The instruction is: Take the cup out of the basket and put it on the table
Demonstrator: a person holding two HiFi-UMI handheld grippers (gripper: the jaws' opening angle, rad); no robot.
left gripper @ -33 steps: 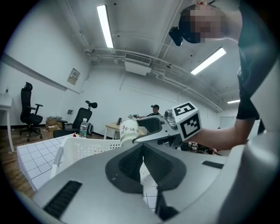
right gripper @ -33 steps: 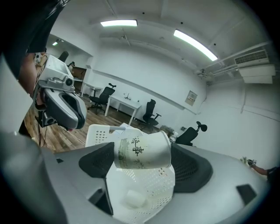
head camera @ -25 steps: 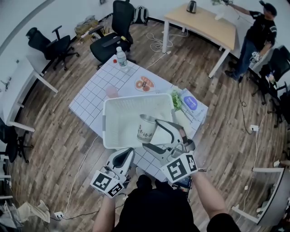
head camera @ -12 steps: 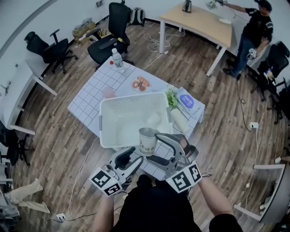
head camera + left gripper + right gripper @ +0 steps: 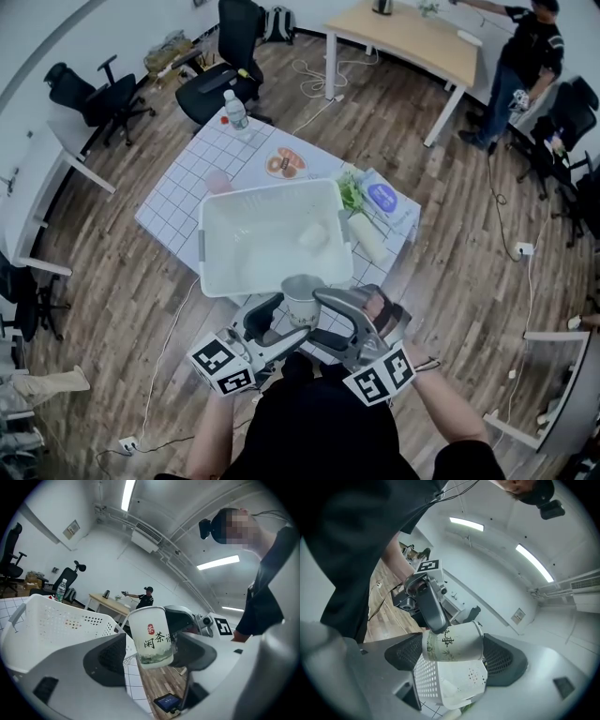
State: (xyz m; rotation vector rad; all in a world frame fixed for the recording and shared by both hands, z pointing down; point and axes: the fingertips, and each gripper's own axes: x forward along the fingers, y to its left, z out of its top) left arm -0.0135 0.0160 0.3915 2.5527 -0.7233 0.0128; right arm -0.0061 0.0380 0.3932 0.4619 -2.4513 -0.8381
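The head view's top edge cuts off the far person (image 5: 527, 52).

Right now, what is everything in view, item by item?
table: one, white grid, centre
basket: one, white, on table
cup: one, white with print, held at basket's near edge
bottle: one, clear, table's far corner
plate: one, white, behind basket
greens: one bunch, green, right of basket
chairs: several, black, around room
desk: one, wooden, far right
person: one, dark clothes, by desk
left gripper: one, white, jaws opening around cup
right gripper: one, white, shut on cup

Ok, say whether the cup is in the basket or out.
Out: the right gripper holds the cup past the basket's near rim.
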